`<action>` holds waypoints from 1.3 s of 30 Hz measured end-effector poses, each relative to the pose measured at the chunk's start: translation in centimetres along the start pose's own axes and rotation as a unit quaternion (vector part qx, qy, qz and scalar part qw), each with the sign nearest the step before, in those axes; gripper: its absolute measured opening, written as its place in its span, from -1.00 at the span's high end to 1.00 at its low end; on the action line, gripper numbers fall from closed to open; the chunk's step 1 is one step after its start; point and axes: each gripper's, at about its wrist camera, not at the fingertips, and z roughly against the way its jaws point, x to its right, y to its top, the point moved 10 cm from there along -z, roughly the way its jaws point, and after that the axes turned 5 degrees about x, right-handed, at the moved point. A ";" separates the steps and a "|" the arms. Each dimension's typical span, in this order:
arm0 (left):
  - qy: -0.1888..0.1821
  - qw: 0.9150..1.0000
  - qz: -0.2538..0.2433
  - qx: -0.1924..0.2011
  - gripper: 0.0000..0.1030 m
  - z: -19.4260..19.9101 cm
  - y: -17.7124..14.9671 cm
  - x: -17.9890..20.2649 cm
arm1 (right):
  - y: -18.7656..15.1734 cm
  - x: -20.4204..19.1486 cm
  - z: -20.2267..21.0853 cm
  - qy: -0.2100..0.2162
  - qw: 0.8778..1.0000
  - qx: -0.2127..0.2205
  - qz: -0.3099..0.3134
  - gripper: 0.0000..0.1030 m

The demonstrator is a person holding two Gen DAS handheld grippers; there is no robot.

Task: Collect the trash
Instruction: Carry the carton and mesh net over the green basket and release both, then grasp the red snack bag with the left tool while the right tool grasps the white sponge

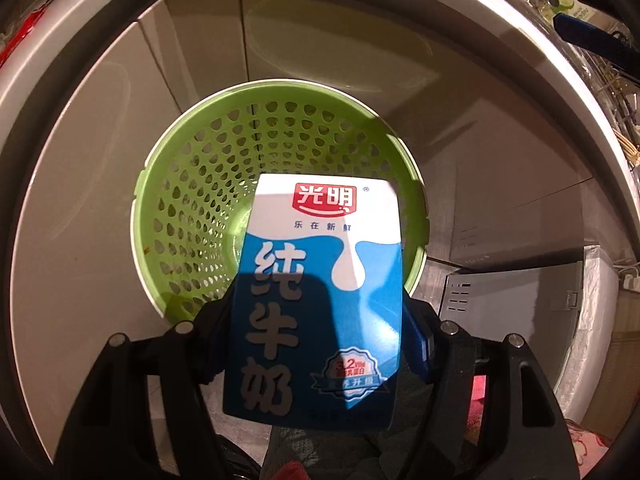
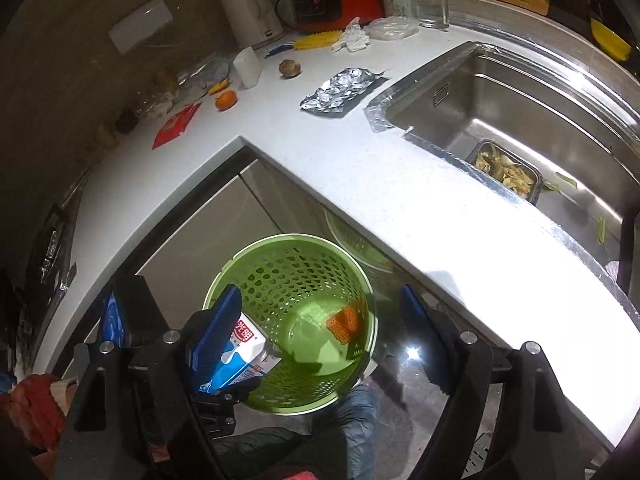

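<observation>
Both grippers — left gripper [image 1: 320, 320], right gripper [image 2: 316, 344] — have black slotted frames, silver round screws and blue ribbed finger pads [image 2: 218, 332].

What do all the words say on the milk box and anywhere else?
"光明" in white on the red logo at the top of the milk carton, held by the left hand-held gripper.
"乐在新鲜" in small blue letters under that logo.
"纯牛奶" in big grey letters down the carton's blue front.
"3.2" on the carton's badge; the rest there is too blurred to read.
Red packet on the counter: print too small to read.
</observation>
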 end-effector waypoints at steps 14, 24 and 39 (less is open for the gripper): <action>0.060 0.998 -0.011 -0.001 -0.68 -1.6 3.9 -0.7 | 0.5 1.5 0.0 -0.002 1.000 -0.009 -0.003 -0.56; 0.053 0.988 0.071 0.125 -0.77 11.3 7.5 -4.4 | 4.4 -0.3 0.3 0.016 0.999 0.011 0.030 -0.56; 0.131 0.947 0.197 0.216 -0.78 18.8 13.2 -16.4 | 14.1 -3.8 -3.5 0.037 0.996 0.032 0.075 -0.56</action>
